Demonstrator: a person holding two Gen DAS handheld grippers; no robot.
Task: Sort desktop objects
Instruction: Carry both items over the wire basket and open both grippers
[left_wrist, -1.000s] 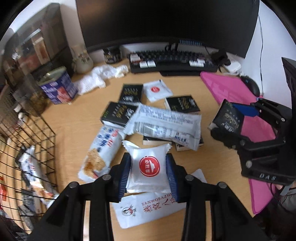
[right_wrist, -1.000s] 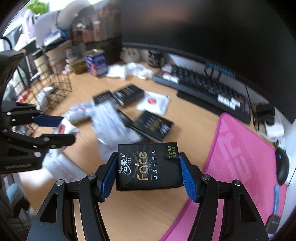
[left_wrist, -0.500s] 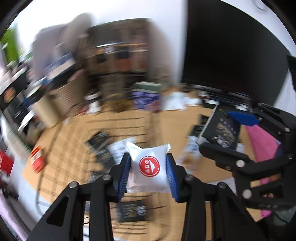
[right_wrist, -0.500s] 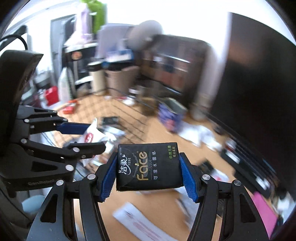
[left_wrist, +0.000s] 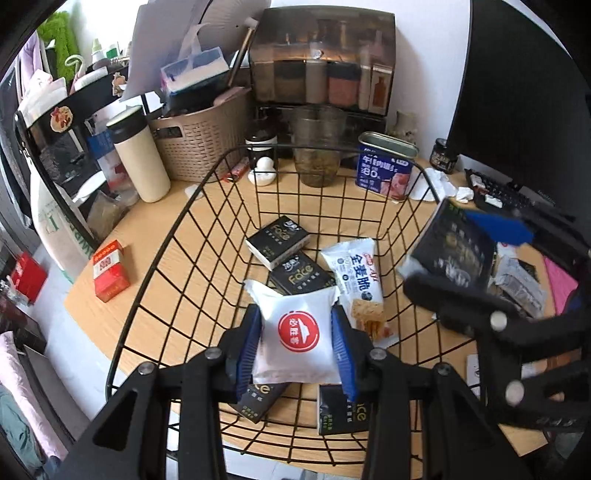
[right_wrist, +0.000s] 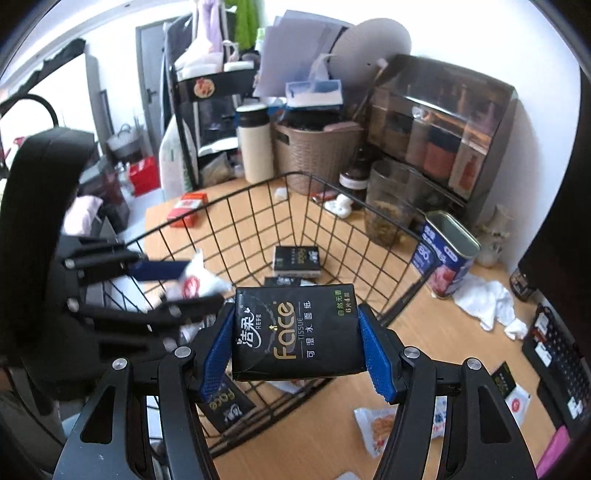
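Left wrist view, left gripper (left_wrist: 297, 334) clamping white packet (left_wrist: 297, 328) above wire basket (left_wrist: 155, 258), right gripper (right_wrist: 297, 345) clamping tissue pack (right_wrist: 295, 328)

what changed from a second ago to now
Both grippers swung away from the keyboard side of the desk to hang over the black wire basket. The left gripper still clamps the white snack packet, the right gripper the black Face tissue pack; neither was let go. The packs already lying in the basket and the blue tin appear unmoved.

Blue tin (left_wrist: 386, 168), cream flask (left_wrist: 138, 155)
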